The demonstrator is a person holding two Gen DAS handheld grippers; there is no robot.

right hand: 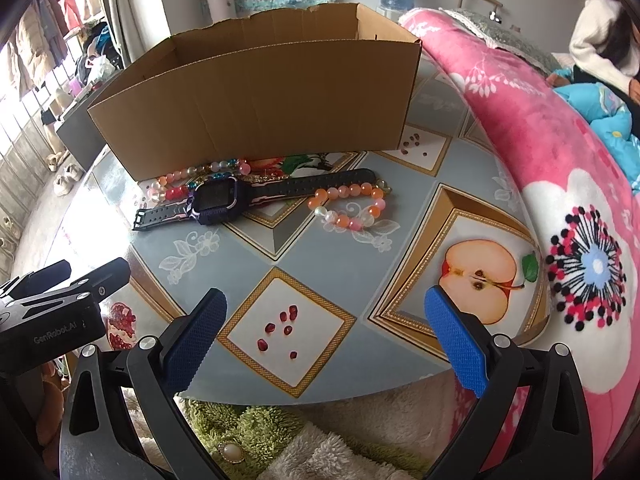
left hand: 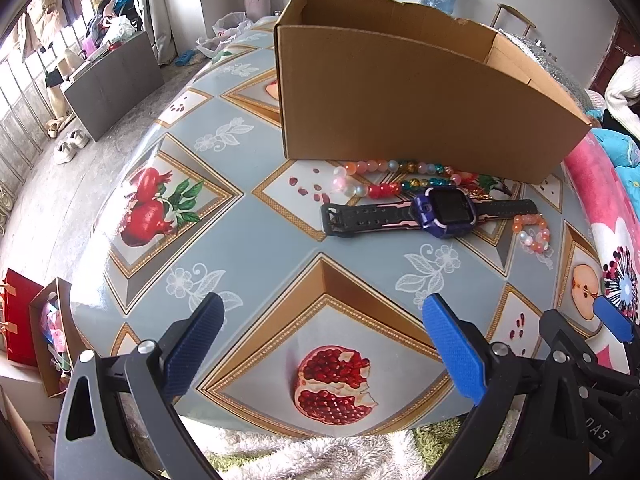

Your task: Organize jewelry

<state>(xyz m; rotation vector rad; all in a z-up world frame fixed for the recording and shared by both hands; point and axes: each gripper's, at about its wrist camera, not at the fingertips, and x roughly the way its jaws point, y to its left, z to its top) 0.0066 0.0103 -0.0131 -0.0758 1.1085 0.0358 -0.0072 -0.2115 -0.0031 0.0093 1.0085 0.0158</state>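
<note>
both grippers' fingers spread, empty, at table (left hand: 248,240) near edge; next: grab watch (right hand: 212,200), drop in box (right hand: 256,100).

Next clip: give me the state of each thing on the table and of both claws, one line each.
Cardboard box: upright, top open.
Watch: flat on table, strap unbuckled, screen dark.
Bead bracelet: loose on table, beside watch strap.
Bead necklace: lying against box base.
Left claw: open, empty.
Right claw: open, empty.
</note>
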